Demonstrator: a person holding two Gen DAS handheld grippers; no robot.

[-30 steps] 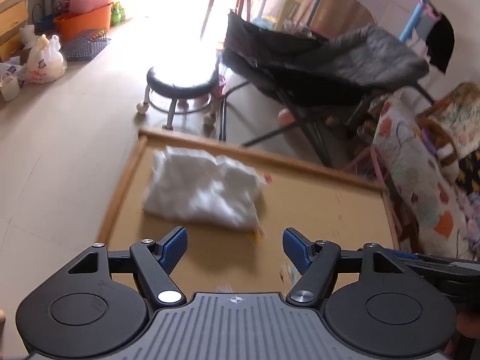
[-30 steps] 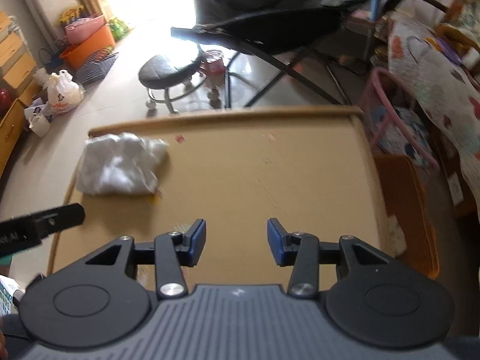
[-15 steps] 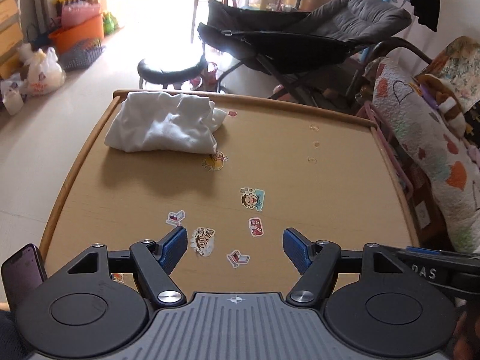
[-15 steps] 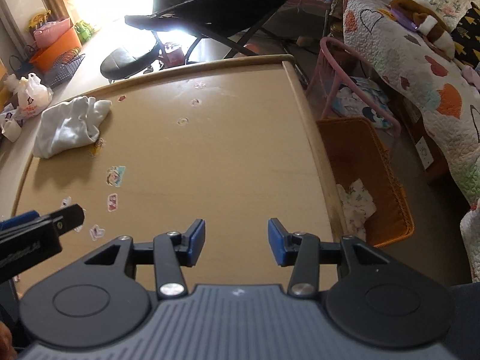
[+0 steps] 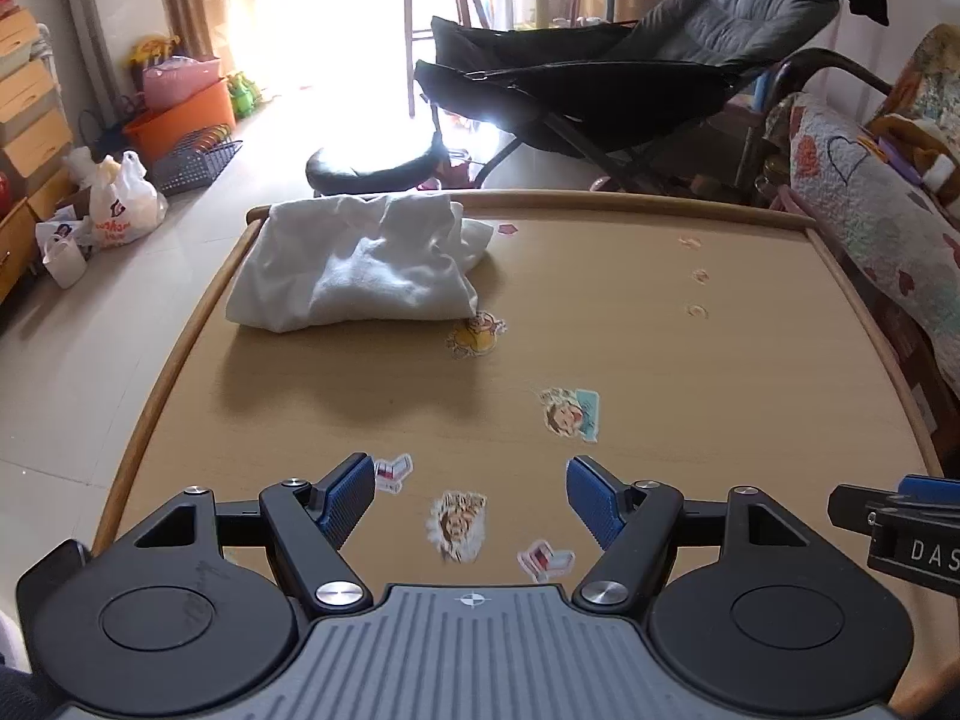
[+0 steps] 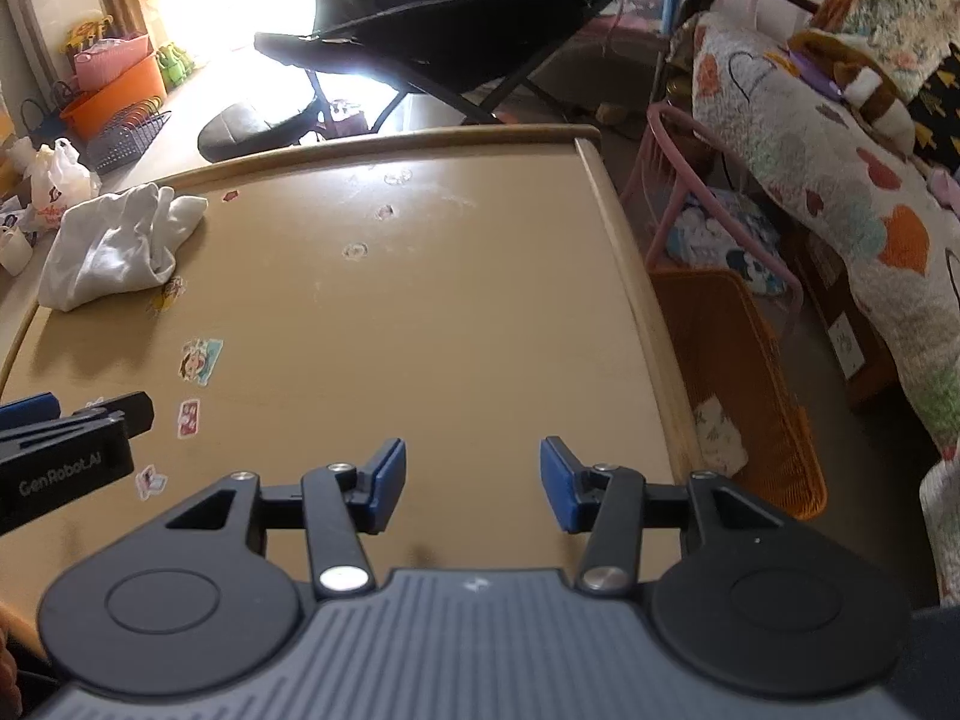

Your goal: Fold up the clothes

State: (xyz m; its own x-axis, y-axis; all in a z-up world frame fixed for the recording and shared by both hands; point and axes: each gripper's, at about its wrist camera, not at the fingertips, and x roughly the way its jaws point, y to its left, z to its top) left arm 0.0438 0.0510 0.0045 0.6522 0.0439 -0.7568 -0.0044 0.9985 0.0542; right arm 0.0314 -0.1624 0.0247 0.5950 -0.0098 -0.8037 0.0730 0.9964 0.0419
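A crumpled white garment lies at the far left corner of the wooden table; the right wrist view shows the garment at its far left too. My left gripper hovers open over the near part of the table, above some stickers, well short of the garment. My right gripper hangs over the near right part of the table, its jaws opening with nothing between them. Each gripper's side shows at the edge of the other's view.
Cartoon stickers dot the tabletop. An orange basket with cloth inside stands on the floor right of the table. A black lounge chair and a stool stand beyond the far edge. A quilt-covered seat is at right.
Both grippers have pulled back and sunk toward the near side of the table, so the garment now lies farther off. The right jaws stand a little wider.
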